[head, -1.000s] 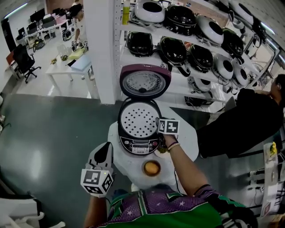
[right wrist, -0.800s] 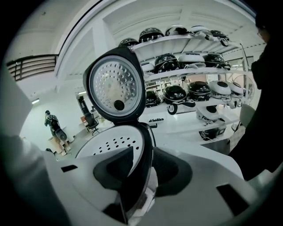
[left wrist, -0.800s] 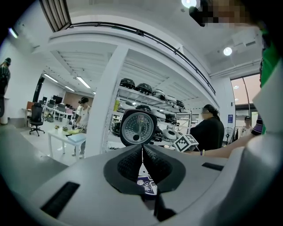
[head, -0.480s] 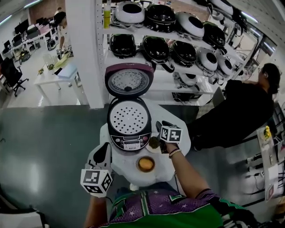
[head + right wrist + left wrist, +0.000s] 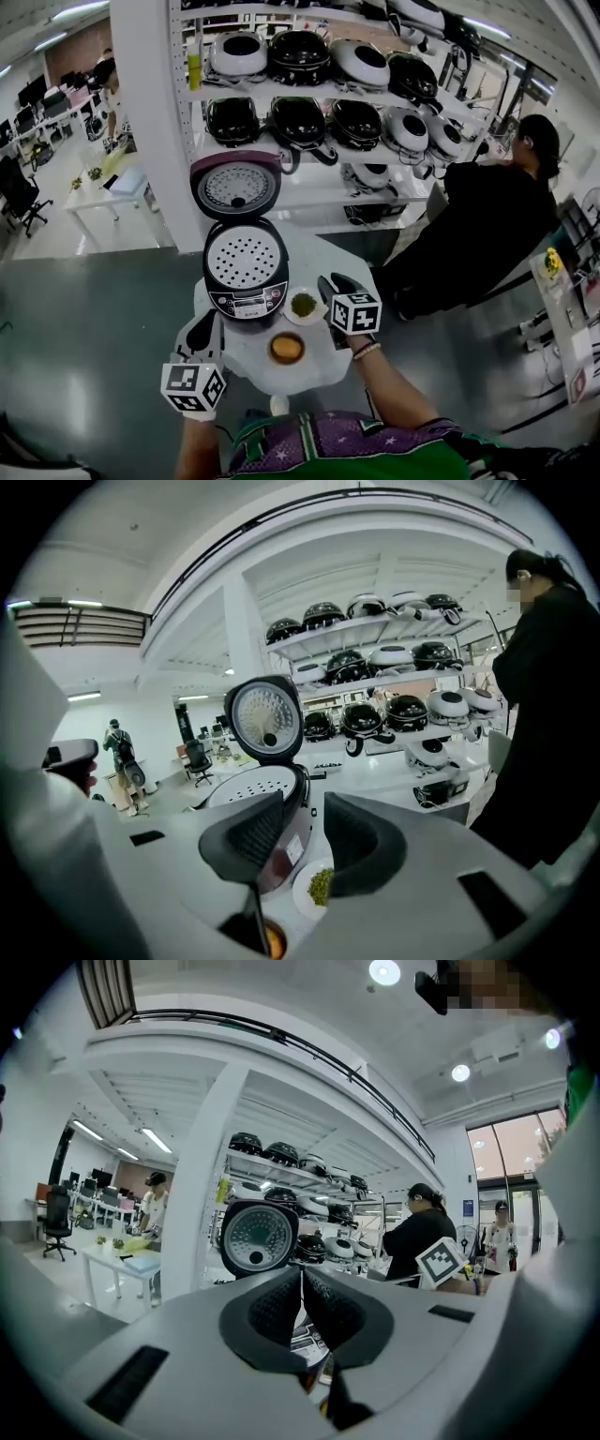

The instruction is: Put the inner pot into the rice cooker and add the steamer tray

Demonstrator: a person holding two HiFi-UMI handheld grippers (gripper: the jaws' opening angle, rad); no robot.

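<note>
We see the steamer tray (image 5: 242, 258) seated in the open rice cooker (image 5: 246, 302), which lies ahead and to the left of our right gripper (image 5: 330, 284), its jaws parted on nothing. Our left gripper (image 5: 203, 325), clenched and empty, hangs near the cooker's front left corner.
</note>
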